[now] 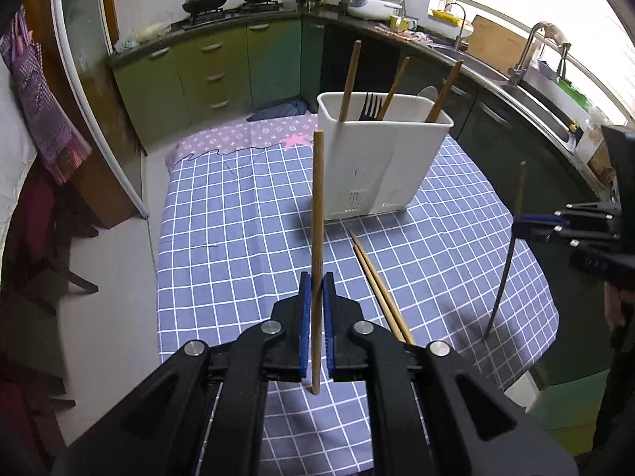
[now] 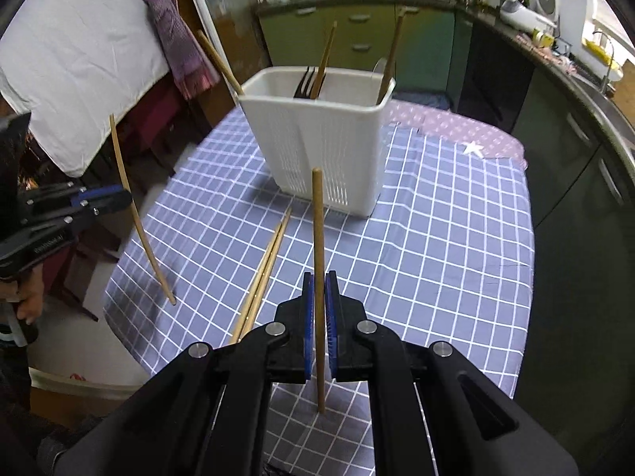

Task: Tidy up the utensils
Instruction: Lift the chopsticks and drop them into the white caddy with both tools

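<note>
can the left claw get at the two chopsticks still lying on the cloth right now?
Probably not as is. The path to the pair of chopsticks looks free, but the left claw is shut on a chopstick, so it would first have to drop that into the white holder.

Both tools, left (image 1: 316, 289) and right (image 2: 320, 289), tilt downward, jaws clamped.

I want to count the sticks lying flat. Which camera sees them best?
The left wrist view: the two chopsticks on the cloth show nearly whole, side by side. In the right wrist view the pair runs behind the right gripper.
</note>
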